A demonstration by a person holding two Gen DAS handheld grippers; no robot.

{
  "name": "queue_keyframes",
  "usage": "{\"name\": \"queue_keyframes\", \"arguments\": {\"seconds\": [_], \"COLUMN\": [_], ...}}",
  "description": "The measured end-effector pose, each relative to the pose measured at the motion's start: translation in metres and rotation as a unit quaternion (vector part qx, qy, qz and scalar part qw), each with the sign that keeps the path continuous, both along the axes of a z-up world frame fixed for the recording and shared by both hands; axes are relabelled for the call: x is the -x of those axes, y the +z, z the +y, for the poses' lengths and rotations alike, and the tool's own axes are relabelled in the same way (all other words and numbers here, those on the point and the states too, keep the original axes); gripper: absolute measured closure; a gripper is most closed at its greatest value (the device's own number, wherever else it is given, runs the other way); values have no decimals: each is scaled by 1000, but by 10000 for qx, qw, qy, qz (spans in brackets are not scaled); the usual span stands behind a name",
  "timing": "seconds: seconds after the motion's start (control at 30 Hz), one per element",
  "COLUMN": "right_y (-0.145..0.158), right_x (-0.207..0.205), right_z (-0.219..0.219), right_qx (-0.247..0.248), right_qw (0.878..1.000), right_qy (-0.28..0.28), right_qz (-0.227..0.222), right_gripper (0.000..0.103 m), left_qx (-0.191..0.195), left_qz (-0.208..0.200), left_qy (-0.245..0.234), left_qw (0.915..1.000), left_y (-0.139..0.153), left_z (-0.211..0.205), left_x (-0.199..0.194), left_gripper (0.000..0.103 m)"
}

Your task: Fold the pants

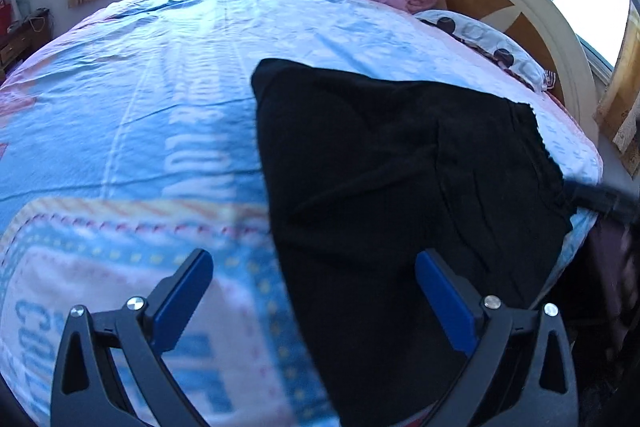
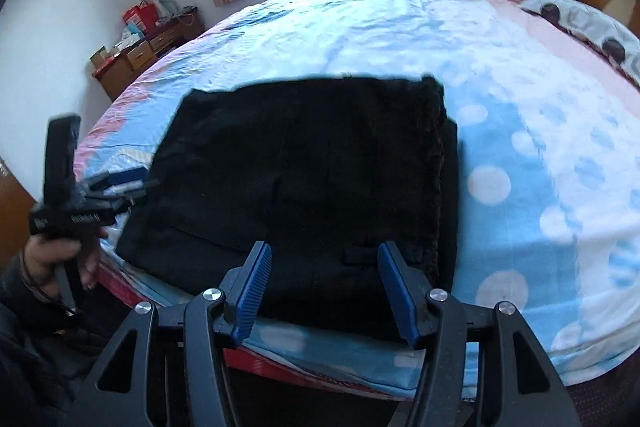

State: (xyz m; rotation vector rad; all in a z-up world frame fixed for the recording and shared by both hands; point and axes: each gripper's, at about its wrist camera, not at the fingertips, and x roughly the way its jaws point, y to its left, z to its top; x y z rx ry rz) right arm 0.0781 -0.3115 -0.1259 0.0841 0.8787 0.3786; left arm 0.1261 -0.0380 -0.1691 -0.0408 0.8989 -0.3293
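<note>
Pants (image 2: pixel 304 179) lie folded in dark slab at near edge of bed (image 2: pixel 520 155), long axis across you. Your right gripper (image 2: pixel 325 291) hovers nearest, fingers apart, empty, over near hem. Your left gripper (image 1: pixel 314 301), fingers wide, empty, straddles left edge.

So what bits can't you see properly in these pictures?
- Black pants: both views show one dark mass, so the folded layers cannot be counted.
- Right gripper: in the left wrist view it is blurred and cut off by the edge.
- Left gripper: in the right wrist view its fingertips are blurred.
- Desk: the things on it are too small to name.
</note>
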Motion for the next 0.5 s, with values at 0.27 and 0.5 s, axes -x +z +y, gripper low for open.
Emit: {"name": "queue_keyframes", "arguments": {"seconds": [0.27, 0.5], "right_y": [52, 37], "right_x": [-80, -170], "right_z": [85, 180], "right_qx": [-523, -122], "right_qw": [9926, 9870], "right_qy": [1086, 1495], "right_qz": [-120, 577], "right_gripper": [46, 49], "left_qx": [-152, -370], "left_qz": [-95, -324], "left_qy": [-167, -134], "left_qw": [9997, 9987], "left_y": [-10, -9], "left_z": [1, 3], "left_x": [21, 23], "left_gripper": [0, 0]}}
